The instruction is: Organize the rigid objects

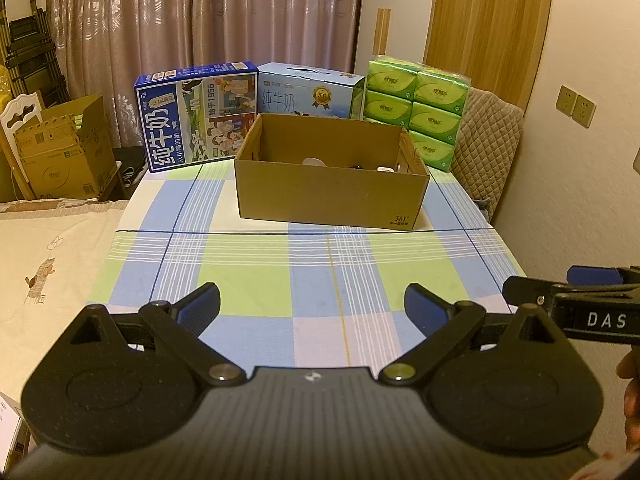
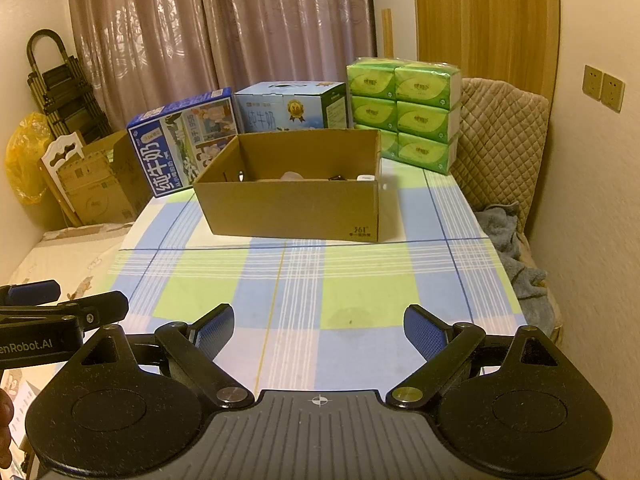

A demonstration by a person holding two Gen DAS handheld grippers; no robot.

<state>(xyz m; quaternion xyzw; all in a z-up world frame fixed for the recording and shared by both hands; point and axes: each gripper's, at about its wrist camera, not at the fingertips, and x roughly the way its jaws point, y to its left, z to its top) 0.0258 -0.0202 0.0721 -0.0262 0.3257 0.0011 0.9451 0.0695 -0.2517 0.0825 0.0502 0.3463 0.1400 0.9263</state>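
Left gripper (image 1: 312,308): jaws spread wide, nothing between the blue ribbed pads, poised above the near part of the table and pointed downward toward it. Right gripper (image 2: 318,328): the same, wide apart and empty, just beside the left one. Each shows at the edge of the other's view; white lettering "DAS" reads on the right gripper's side, "enRobot.AI" (cut off) on the left's. A bit of a hand is at the frame edge in each view.

Surface: table under a checked tablecloth (image 1: 280,264) in blue, green, white and pale pink. The near and middle cloth is bare.

Further back, near the table's centre line: open brown cardboard box (image 1: 332,196), upright, no lid, printed "361°" at the lower right corner of its front wall. Small objects (image 2: 316,177) lie on its floor, pale and dark, mostly hidden by the front wall; cannot tell what they are.

Behind the box, along the far edge: dark blue milk carton (image 1: 196,116) with large white "纯牛奶" and "1956"; light blue milk carton (image 1: 308,90) with "纯牛奶" and a gold medal emblem; stacked green tissue packs (image 1: 416,108), text too small to read.

Room: pinkish curtain (image 1: 200,12), wooden door (image 1: 488,20), quilted chair (image 1: 484,148) to the right, wall sockets (image 1: 574,105), cardboard cartons (image 1: 60,152) on the floor at left.
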